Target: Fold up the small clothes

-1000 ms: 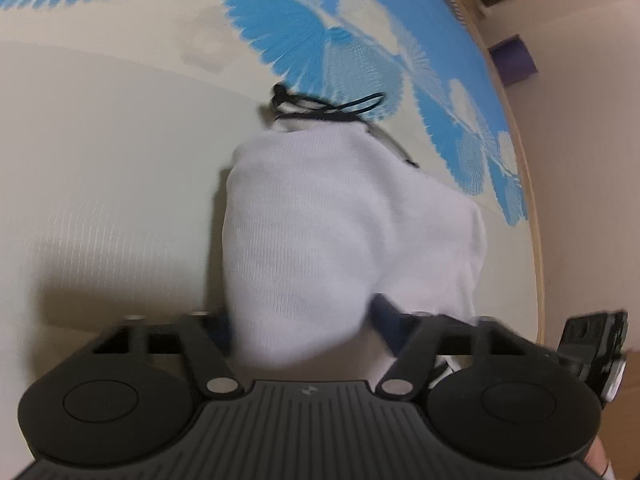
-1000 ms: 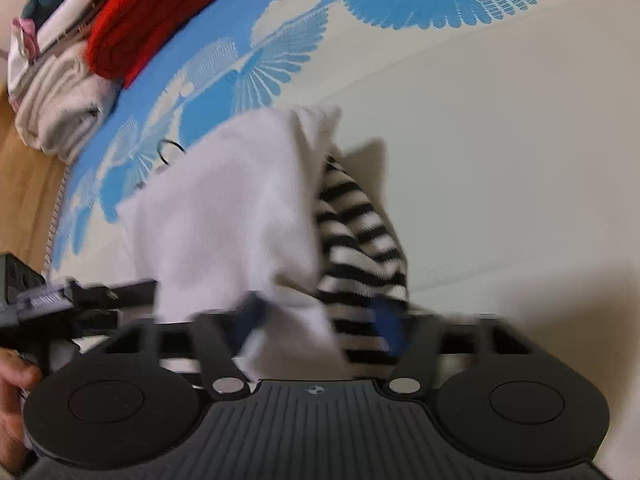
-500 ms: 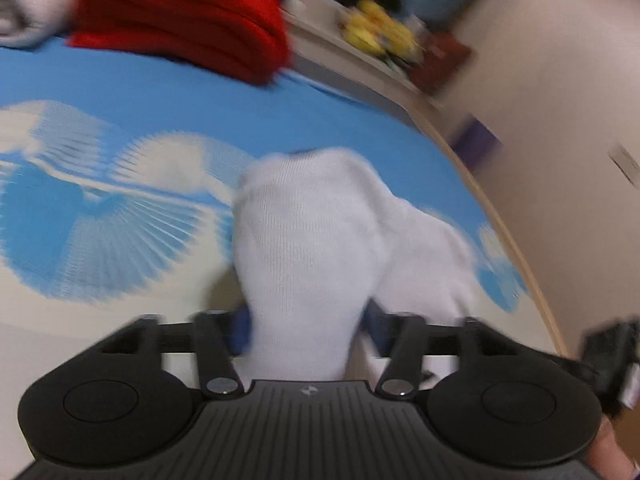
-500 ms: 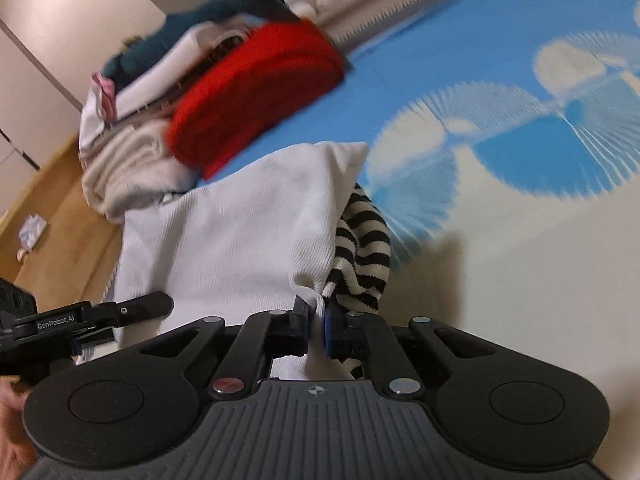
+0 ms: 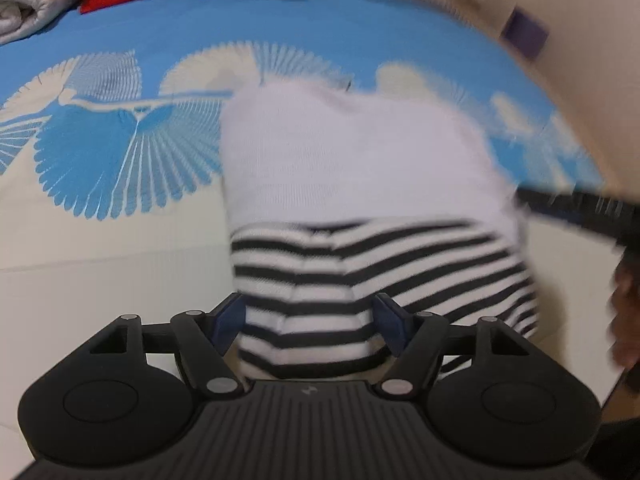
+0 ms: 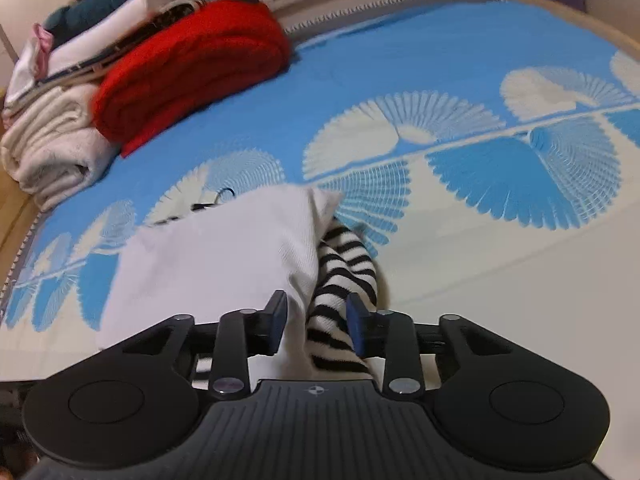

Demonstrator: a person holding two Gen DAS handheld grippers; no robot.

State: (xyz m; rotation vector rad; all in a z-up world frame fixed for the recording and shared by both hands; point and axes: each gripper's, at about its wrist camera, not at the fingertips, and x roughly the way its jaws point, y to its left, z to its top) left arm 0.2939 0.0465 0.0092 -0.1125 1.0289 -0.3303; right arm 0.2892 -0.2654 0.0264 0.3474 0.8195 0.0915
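Both claws, left and right, just opened, sock loose between pads; back off straight so the fold stays.

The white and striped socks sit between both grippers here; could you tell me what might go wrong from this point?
1. The right gripper has just been opening, its pads apart from the striped sock, so the fold may spring open.
2. The left gripper stands wide around the striped sock without pinching it, so the white sock could slide off the bundle.
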